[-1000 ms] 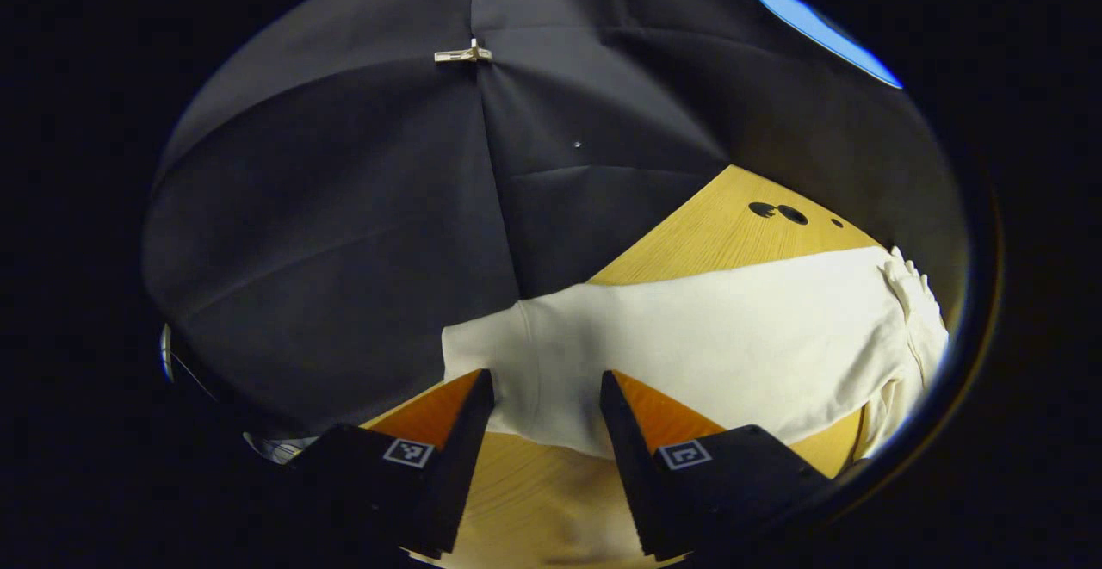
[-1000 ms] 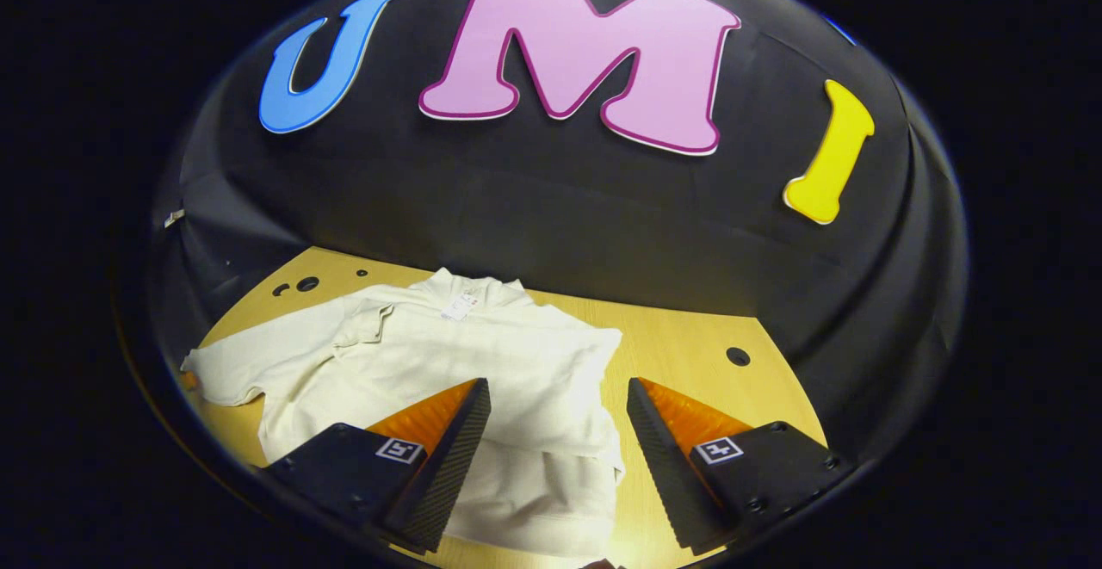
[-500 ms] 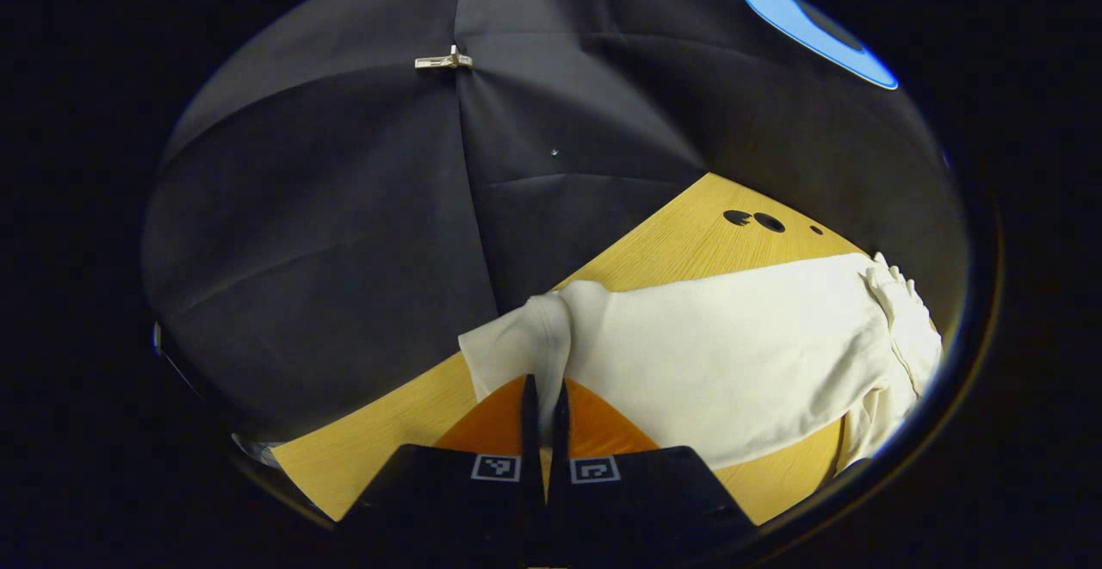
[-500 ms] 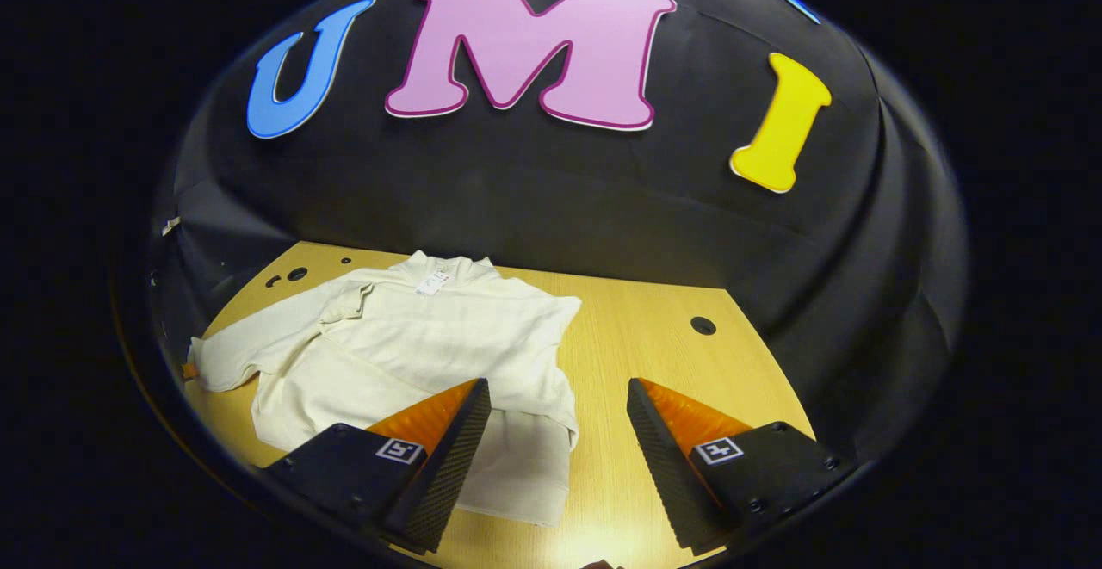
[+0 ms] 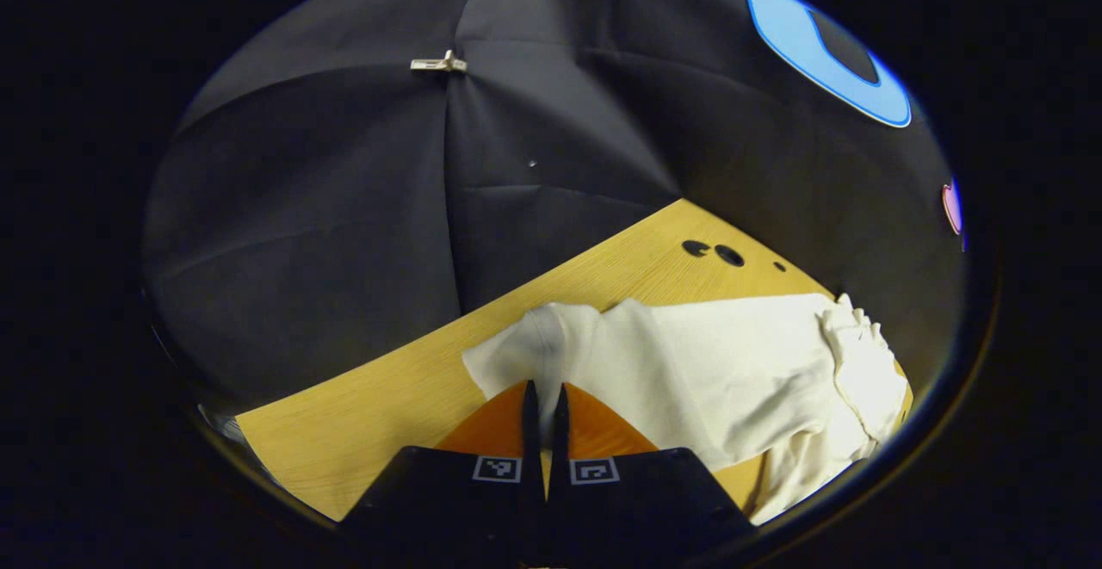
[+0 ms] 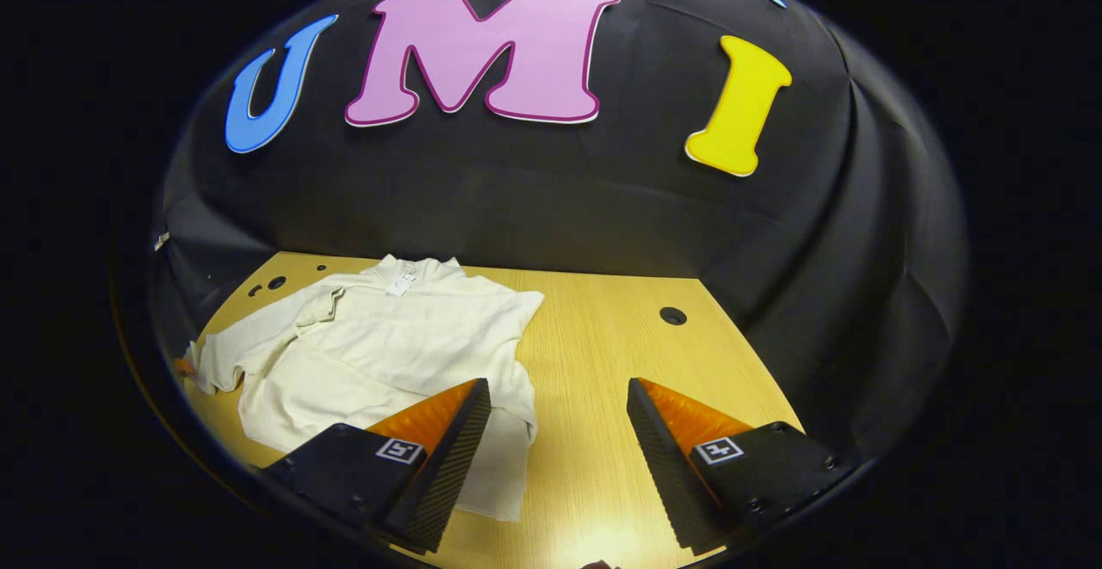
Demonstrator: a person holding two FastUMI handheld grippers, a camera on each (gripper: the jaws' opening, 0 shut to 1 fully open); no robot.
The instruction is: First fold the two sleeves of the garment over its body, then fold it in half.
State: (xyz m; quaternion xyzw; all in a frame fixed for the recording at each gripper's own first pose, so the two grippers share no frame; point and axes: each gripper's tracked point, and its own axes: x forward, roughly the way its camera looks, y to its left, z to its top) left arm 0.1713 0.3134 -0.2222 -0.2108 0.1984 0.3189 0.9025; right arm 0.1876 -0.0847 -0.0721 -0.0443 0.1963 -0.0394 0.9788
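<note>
1. Black cloth walls close the booth around a pale wooden table, which carries the cream long-sleeved top I am folding.
2. My left gripper has its fingers pressed together on the cuff end of the left sleeve; a thin ridge of cloth stands between them.
3. A second ago those fingers stood wide apart over that cuff. They closed half a second ago, and since then the pinched cloth has risen off the wood and bunched up.
4. More bare table now shows to the left of the cuff, so I judge the sleeve has begun travelling inward toward the body.
5. In the left gripper view the sleeve runs rightward from the grip to a rumpled shoulder, near the table's cable holes.
6. My right gripper is wide open and holds nothing, hanging above the table's near edge with its left finger over the garment's hem.
7. It has drifted back over the last second, so the garment looks smaller and farther left.
8. In the right gripper view the right sleeve already seems to lie folded across the chest, the collar toward the back wall.
9. I judge the second sleeve fold is under way; halving the garment is not yet begun.
</note>
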